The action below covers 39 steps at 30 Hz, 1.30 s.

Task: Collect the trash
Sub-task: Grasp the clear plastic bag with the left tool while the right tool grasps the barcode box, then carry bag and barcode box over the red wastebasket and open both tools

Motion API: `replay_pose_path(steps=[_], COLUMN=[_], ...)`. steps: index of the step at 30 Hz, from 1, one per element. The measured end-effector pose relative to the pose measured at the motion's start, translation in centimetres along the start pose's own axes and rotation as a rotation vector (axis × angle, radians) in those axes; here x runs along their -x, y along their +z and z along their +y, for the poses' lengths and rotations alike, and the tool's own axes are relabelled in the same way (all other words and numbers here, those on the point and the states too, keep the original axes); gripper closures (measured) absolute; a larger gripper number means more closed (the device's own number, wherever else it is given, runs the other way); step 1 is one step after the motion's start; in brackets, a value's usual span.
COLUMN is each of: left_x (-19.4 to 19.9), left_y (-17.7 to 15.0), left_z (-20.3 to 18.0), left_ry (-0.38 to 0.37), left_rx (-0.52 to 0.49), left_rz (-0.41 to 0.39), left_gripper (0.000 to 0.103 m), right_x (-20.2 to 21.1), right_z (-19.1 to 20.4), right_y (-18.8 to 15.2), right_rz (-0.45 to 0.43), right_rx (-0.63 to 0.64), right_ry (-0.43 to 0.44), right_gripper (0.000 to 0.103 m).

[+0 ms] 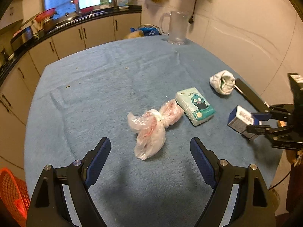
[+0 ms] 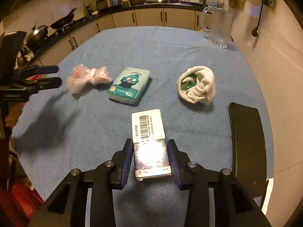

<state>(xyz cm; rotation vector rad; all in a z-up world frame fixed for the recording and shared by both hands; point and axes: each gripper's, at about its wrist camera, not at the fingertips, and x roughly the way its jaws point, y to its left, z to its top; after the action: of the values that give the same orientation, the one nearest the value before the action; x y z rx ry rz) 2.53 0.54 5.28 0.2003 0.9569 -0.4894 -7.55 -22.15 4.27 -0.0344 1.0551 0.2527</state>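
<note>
The right gripper is clenched on the small barcoded box just right of the tissue pack, presumably for binning, while the left gripper, jaws spread, faces the crumpled plastic bag just left of that pack

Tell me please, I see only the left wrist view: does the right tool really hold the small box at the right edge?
Observer: Yes, it seems so. In the right wrist view the box sits between the two pads of the right tool, and both pads meet its long sides.
Operator: What is on the top face of the box?
Observer: A barcode at the far end. Glare hides the print in the middle.
Operator: How near is my left tool to the pink plastic bag?
Observer: From the side, the left tool stops short of the pink plastic bag. Some blue cloth shows between them.
</note>
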Motion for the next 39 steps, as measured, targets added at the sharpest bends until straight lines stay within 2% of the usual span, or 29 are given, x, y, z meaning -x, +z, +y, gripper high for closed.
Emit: replay_pose_path(steps=[5, 10, 16, 19, 21, 22, 27, 29, 30, 31, 32, 35, 39], left_x=[-2.4, -5.7, -7.7, -7.6, -7.8, -8.1, -8.4, -8.1, -8.0, -7.9, -7.8, -7.5, -5.8], left_y=[1.2, 2.1, 1.1, 0.6, 0.7, 0.7, 0.9, 1.1, 1.2, 1.4, 1.5, 1.7, 1.2], left_z=[-1.0, -0.6, -0.2, -0.2, 0.0, 0.1, 0.5, 0.8, 0.9, 0.9, 1.0, 1.2, 1.1], left_ry=[-0.008, 0.027, 0.070, 0.080, 0.086, 0.088, 0.089, 0.090, 0.091, 0.089, 0.089, 0.080, 0.078], left_rx=[-0.037, -0.003, 0.018, 0.018, 0.033, 0.043, 0.053, 0.068, 0.071, 0.072, 0.071, 0.081, 0.086], left_rz=[0.043, 0.083, 0.110, 0.090, 0.102, 0.116, 0.107, 0.079, 0.074, 0.073, 0.071, 0.066, 0.023], left_gripper=[0.018, 0.018, 0.018, 0.018, 0.010, 0.000, 0.001, 0.016, 0.020, 0.028, 0.043, 0.063, 0.064], right_x=[1.6, 2.0, 1.9, 1.6, 1.5, 1.4, 1.3, 1.3, 1.4, 1.4, 1.4, 1.3, 1.4], right_z=[-0.5, -0.8, -0.6, -0.4, -0.3, -0.2, 0.1, 0.3, 0.3, 0.3, 0.4, 0.2, 0.6], right_y=[-0.7, -0.8, -1.2, -1.0, -0.9, -0.9, -1.0, -1.1, -1.1, -1.2, -1.2, -1.1, -0.9], right_rz=[-0.057, -0.085, -0.101, -0.104, -0.106, -0.106, -0.109, -0.110, -0.111, -0.112, -0.111, -0.112, -0.121], right_rx=[-0.076, -0.139, -0.165, -0.168, -0.175, -0.178, -0.189, -0.189, -0.191, -0.194, -0.196, -0.206, -0.216], right_ry=[0.042, 0.077, 0.120, 0.131, 0.144, 0.146, 0.158, 0.158, 0.157, 0.157, 0.158, 0.155, 0.157], right_gripper=[0.064, 0.064, 0.064, 0.064, 0.064, 0.064, 0.064, 0.064, 0.064, 0.064, 0.064, 0.064, 0.064])
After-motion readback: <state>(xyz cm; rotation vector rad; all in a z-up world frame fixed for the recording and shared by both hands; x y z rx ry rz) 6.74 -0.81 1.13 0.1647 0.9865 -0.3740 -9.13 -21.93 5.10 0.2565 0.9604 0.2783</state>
